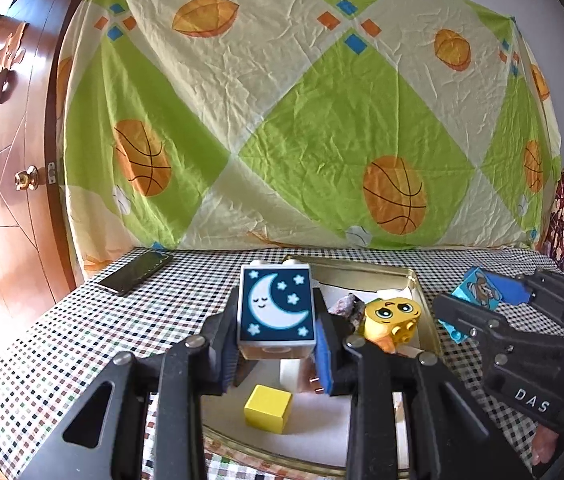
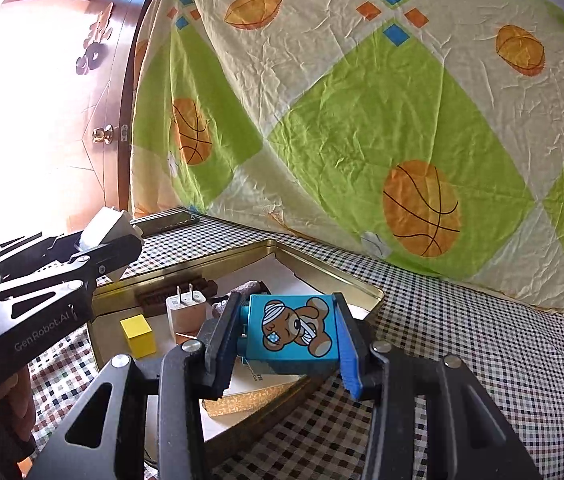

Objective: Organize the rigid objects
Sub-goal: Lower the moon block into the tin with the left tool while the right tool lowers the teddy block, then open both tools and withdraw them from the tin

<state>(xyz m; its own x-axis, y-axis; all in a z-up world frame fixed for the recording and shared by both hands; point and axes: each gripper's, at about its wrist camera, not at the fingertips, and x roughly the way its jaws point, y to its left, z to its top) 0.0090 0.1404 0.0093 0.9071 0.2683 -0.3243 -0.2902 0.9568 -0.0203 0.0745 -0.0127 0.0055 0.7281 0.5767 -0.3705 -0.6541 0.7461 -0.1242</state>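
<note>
Readable text first: "DAS" in white on the body of the right claw (image 1: 477,304), seen from the left cam at 3 o'clock. "GenRobot.AI" on the side of the left claw (image 2: 122,256), seen from the right cam at 9 o'clock. No other legible writing.

My left claw (image 1: 278,344) is clamped on the moon block (image 1: 276,308): white brick w/ studs on top, dark navy face, sleeping white crescent and small stars. Held upright, above the tin tray (image 1: 421,284), dead centre of the left cam.

Right claw (image 2: 285,344) grips the bear block (image 2: 293,328): cyan brick, brown teddy w/ bandaged head and a patch, print lying sideways, studs toward the left finger. It hangs over the tray's near-right corner (image 2: 369,292). In the left cam the same block (image 1: 477,288) sits at 3 o'clock, beside the tray.

Inside the tray: yellow cube (image 1: 268,408) at 6 o'clock, white plug adapter (image 2: 186,312) w/ prongs up just beside it, yellow face block (image 1: 391,318) at 4 o'clock, a dark purplish lump (image 1: 347,306) next to that; can't tell what it is.

Worktop has a checked cloth (image 1: 82,340). Black phone (image 1: 136,272) lies at 10 o'clock, well apart from the tray.
</note>
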